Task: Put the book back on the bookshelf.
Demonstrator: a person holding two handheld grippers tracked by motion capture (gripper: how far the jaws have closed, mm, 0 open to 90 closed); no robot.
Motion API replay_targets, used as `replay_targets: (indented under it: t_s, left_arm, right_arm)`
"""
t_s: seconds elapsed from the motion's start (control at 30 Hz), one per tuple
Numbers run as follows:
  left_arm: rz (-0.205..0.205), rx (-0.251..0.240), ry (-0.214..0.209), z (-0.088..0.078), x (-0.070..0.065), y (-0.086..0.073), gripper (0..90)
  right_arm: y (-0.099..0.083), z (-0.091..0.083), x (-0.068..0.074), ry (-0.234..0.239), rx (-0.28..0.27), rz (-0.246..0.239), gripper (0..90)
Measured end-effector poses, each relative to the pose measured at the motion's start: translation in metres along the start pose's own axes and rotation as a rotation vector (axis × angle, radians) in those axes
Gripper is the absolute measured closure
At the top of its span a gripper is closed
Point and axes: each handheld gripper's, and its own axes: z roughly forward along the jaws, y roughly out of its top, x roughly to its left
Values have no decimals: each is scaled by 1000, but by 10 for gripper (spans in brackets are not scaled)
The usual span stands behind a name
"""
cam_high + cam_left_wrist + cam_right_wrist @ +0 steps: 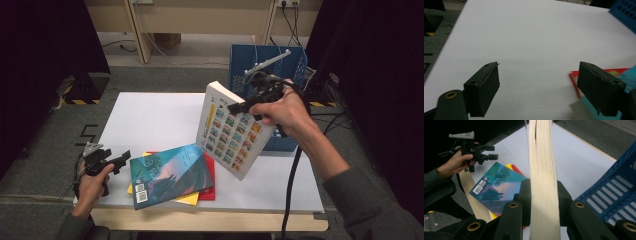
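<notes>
Holding the thick book (231, 129) up off the bench (150, 117) in my right hand-held gripper (239, 106), I've got it pinched by one edge only, jaws clamped tight across the page block (543, 180), and it hangs tilted right of centre in the high view, just in front of the blue crate (295, 64) at the upper right. That's the worry: a heavy book gripped at one edge wants to swing, and the pads are squeezing loose pages rather than a stiff spine, so I reckon it could slide through the grip or fan open and drop. If it goes, it lands on the bench or clips the teal book (170, 175) lying lower centre on top of the yellow book (189, 199) and the red one (209, 186). The crate is the other hazard; its near wall sits just behind the hanging corner, and a careless swing could knock the book against the rim and twist it out of the jaws. My left hand-held gripper (120, 161) is at the lower left, jaws spread wide with nothing between them, hovering over bare bench just beside the stack. Pushing in from there too flat could shove the teal book across instead of getting under it.
</notes>
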Motion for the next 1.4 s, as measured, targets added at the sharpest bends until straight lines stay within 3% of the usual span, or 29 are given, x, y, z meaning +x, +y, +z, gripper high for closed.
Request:
replay_targets:
  t_s: [0.03, 0.17, 0.33, 0.47, 0.5, 0.53, 0.6, 0.63, 0.67, 0.77, 0.83, 0.87, 0.9, 0.97, 1.03, 1.1, 1.17, 1.4]
  left_arm:
    - [-24, 1, 27, 3, 8, -2, 175]
    - [-26, 5, 41, 4, 12, -4, 174]
    - [-2, 21, 21, 6, 7, -4, 171]
    - [0, 26, 29, 8, 10, -4, 167]
    - [28, 25, 61, 8, 11, -4, 167]
    - [106, 44, 138, 11, 16, -4, 159]
    - [120, 95, 176, 20, 22, -7, 156]
    - [120, 95, 176, 20, 22, -7, 160]
    - [126, 151, 176, 25, 21, -5, 158]
    - [233, 163, 184, 27, 14, -5, 145]
    - [216, 167, 163, 28, 17, -5, 149]
    - [198, 171, 151, 28, 20, -5, 145]
    - [192, 171, 144, 28, 21, -5, 144]
    - [198, 169, 149, 28, 20, -5, 145]
    - [232, 158, 166, 27, 16, -6, 150]
    - [231, 157, 165, 27, 16, -6, 156]
    - [220, 160, 157, 28, 17, -6, 156]
    - [227, 158, 163, 27, 16, -6, 156]
  right_arm:
    - [-2, -10, -10, -12, -48, 43, 738]
    - [-6, -25, -24, -42, -65, 100, 737]
    - [-6, -36, -36, -109, -39, 111, 736]
    - [-5, -45, -47, -156, -46, 140, 737]
    - [-5, -45, -47, -156, -46, 140, 737]
    - [-3, -51, -51, -166, -58, 149, 737]
    - [1, -56, -54, -172, -65, 155, 737]
    - [4, -59, -54, -184, -73, 152, 737]
    - [6, -63, -55, -176, -82, 159, 737]
    - [15, -70, -57, -217, -100, 171, 738]
    - [22, -73, -61, -237, -111, 178, 738]
    - [25, -73, -62, -259, -122, 176, 737]
    - [28, -72, -65, -251, -114, 179, 737]
    - [35, -70, -70, -287, -117, 178, 737]
    - [39, -65, -77, -312, -121, 187, 736]
    - [41, -63, -82, -308, -121, 196, 736]
    - [45, -55, -96, -322, -139, 232, 737]
    - [59, -34, -117, -359, -156, 291, 737]
